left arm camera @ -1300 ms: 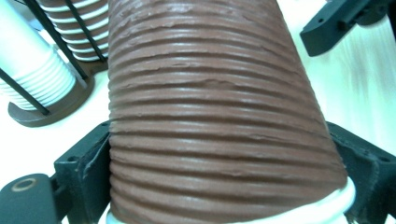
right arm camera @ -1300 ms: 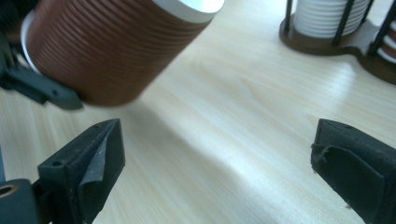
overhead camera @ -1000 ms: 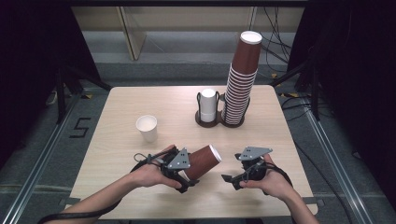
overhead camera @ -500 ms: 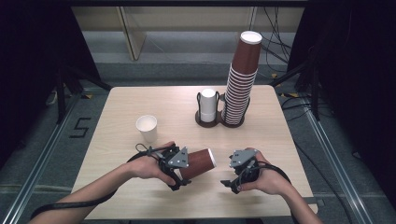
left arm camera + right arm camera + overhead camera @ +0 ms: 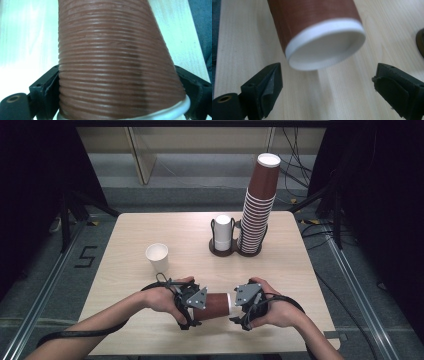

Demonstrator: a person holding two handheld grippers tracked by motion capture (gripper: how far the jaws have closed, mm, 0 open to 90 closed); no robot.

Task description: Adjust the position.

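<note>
A brown ribbed paper cup lies level just above the table's front edge, with my left gripper shut on its sides. In the left gripper view the cup runs away from the camera between the two black jaws of the left gripper. Its white-rimmed end faces my right gripper. The right gripper stands open just short of that rim; its jaws have just been closing a little, with nothing pressed between them.
A single white cup stands upright left of centre on the wooden table. At the back, a dark two-slot holder carries a short white cup stack and a tall brown cup stack.
The left gripper has levelled the brown cup and brought it slightly right. The right gripper has moved left toward the cup's rim.
</note>
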